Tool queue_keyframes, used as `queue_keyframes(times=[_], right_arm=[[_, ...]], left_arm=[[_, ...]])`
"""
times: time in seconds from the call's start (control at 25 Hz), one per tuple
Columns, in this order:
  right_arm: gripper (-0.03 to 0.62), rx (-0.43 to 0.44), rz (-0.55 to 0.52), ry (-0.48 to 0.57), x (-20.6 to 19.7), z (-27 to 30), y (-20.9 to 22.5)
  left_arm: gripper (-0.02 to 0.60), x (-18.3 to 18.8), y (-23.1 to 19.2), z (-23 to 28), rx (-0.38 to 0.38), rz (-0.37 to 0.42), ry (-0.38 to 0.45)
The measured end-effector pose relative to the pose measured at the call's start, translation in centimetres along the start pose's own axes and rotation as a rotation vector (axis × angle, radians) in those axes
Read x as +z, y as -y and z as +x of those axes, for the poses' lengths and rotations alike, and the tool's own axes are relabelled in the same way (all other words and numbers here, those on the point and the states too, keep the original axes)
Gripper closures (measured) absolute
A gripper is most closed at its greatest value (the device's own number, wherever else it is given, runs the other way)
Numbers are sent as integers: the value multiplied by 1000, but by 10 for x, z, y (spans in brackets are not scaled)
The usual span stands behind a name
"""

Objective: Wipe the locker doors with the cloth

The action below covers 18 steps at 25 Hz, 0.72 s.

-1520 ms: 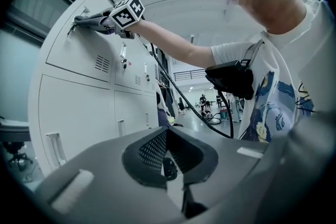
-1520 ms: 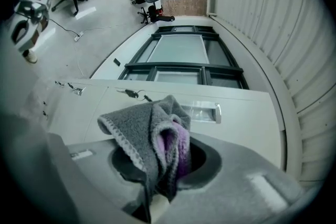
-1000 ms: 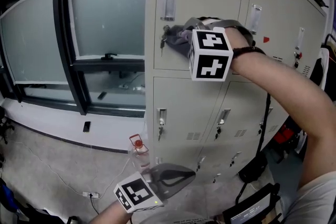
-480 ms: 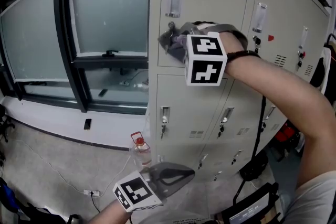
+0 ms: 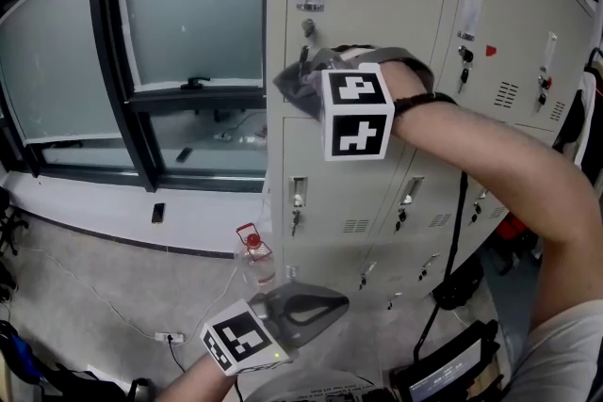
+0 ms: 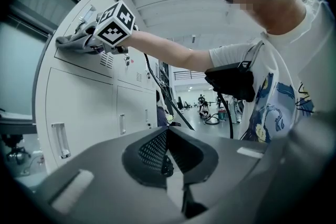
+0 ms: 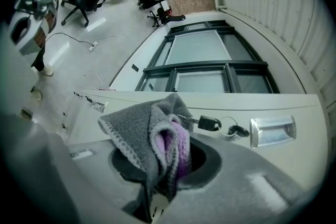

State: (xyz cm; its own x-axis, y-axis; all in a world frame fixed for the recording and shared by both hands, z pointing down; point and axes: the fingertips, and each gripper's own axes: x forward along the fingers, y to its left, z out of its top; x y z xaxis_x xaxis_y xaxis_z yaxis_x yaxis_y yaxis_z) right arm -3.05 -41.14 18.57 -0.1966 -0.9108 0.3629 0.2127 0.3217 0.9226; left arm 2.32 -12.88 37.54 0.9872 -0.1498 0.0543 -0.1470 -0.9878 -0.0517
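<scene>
My right gripper (image 5: 316,85) is shut on a grey cloth (image 5: 300,88) with a purple inner side (image 7: 173,147). The cloth is pressed against the upper locker door (image 5: 377,5), at its lower left corner just under the lock with keys (image 5: 306,33). In the right gripper view the cloth (image 7: 144,134) bunches between the jaws, next to the key (image 7: 210,124) and the handle (image 7: 270,131). My left gripper (image 5: 325,306) hangs low by the bottom lockers, jaws together and empty. The left gripper view shows its closed jaws (image 6: 168,157) and the right gripper's cube (image 6: 115,29) on the door above.
The beige locker bank (image 5: 490,33) runs to the right with several doors, handles and keys. A dark-framed window (image 5: 188,33) stands left of it. A plastic bottle with a red cap (image 5: 250,254) sits on the floor by the lockers. A bag (image 5: 457,282) hangs at the right.
My right gripper has slid the cloth left and slightly down along the upper door's lower edge. The left gripper has barely moved.
</scene>
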Motion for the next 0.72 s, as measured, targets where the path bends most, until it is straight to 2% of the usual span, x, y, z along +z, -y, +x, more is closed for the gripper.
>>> queue_keyframes(times=[0.36,0.72], right_arm=[[507,79,31,2,3,11,-29],[508,123,89,37,10,15,-34]], left_arm=[[578,-2,6,-6,-8,-8,-8],[578,7,10,-18,0,-16,-1]])
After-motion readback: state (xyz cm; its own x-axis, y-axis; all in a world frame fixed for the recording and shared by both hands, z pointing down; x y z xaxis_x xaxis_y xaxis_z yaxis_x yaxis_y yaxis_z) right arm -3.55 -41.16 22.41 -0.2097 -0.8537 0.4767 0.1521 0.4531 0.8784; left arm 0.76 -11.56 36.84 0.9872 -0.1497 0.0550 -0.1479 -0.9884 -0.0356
